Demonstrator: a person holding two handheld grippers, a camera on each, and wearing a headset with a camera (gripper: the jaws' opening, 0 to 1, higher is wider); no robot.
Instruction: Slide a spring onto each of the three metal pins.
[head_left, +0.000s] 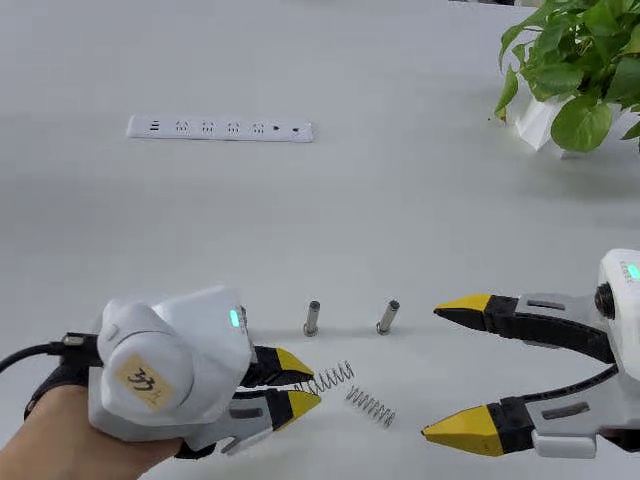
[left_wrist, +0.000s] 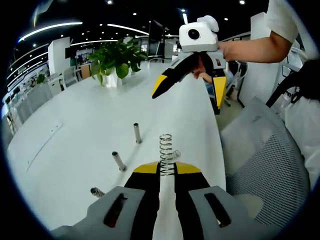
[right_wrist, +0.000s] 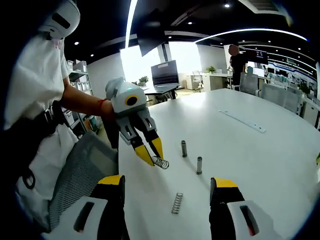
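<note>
Left gripper (head_left: 300, 385) jaws clenched on a spring (head_left: 330, 378), right gripper (head_left: 432, 371) jaws released at its three o'clock, nearest pin (head_left: 312, 318) at twelve o'clock.

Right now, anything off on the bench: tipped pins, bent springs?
Nothing stands out. Two pins stand upright, a loose spring lies flat on the table, and the left gripper is shut on a second spring that looks unbent.
</note>
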